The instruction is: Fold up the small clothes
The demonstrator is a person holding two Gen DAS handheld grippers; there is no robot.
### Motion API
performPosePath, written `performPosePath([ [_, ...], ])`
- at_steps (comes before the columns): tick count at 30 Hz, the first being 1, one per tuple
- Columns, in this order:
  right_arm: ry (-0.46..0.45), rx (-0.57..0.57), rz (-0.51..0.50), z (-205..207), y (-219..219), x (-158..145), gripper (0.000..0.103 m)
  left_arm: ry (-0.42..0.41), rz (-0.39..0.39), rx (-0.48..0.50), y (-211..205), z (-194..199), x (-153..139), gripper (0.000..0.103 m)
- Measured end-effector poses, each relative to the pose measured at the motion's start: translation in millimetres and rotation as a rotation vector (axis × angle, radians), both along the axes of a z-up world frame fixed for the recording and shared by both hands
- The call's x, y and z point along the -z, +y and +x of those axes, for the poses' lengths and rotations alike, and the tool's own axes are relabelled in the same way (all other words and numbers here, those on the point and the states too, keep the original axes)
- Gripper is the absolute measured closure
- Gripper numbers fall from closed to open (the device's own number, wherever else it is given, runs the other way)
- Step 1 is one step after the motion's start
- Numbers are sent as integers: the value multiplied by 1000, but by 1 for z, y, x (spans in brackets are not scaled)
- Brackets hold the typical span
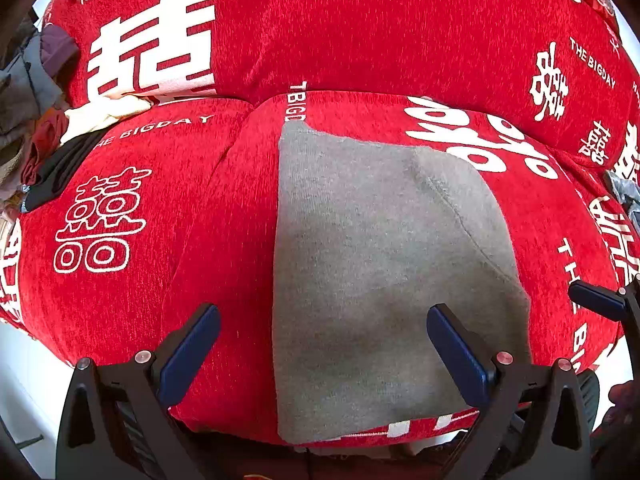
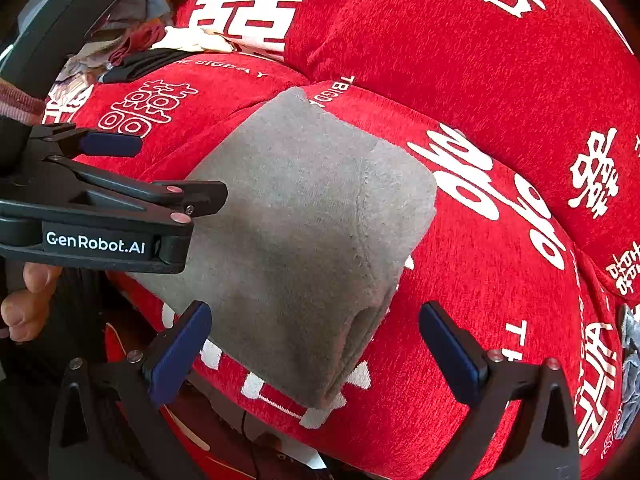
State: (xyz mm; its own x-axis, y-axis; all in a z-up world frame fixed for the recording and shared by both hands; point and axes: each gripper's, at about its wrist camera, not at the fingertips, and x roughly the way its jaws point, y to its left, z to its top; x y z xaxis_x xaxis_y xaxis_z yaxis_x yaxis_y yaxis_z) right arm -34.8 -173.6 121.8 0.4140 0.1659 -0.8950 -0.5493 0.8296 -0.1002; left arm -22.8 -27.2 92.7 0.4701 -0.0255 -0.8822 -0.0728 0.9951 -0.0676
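Observation:
A grey knitted garment (image 1: pixel 380 260) lies folded into a long flat strip on the red sofa seat (image 1: pixel 140 208). It also shows in the right wrist view (image 2: pixel 304 224), with stacked layers at its near right corner. My left gripper (image 1: pixel 324 344) is open and empty, hovering above the garment's near left part. My right gripper (image 2: pixel 316 344) is open and empty above the garment's near right corner. The left gripper's body (image 2: pixel 100 216) shows at the left of the right wrist view, and a right fingertip (image 1: pixel 596 300) shows at the right edge of the left wrist view.
The sofa cover is red with white characters, and its backrest (image 1: pixel 360 28) rises behind the seat. A pile of mixed clothes (image 1: pixel 36 120) lies at the far left of the sofa, also in the right wrist view (image 2: pixel 132 36). A grey-blue cloth (image 2: pixel 632 368) lies at the right edge.

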Motion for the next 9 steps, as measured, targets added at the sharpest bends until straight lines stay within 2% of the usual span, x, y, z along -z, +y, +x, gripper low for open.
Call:
performPosePath([
  [9, 2, 0, -2, 0, 0, 0, 0, 0, 1, -2, -1, -1, 0, 0],
])
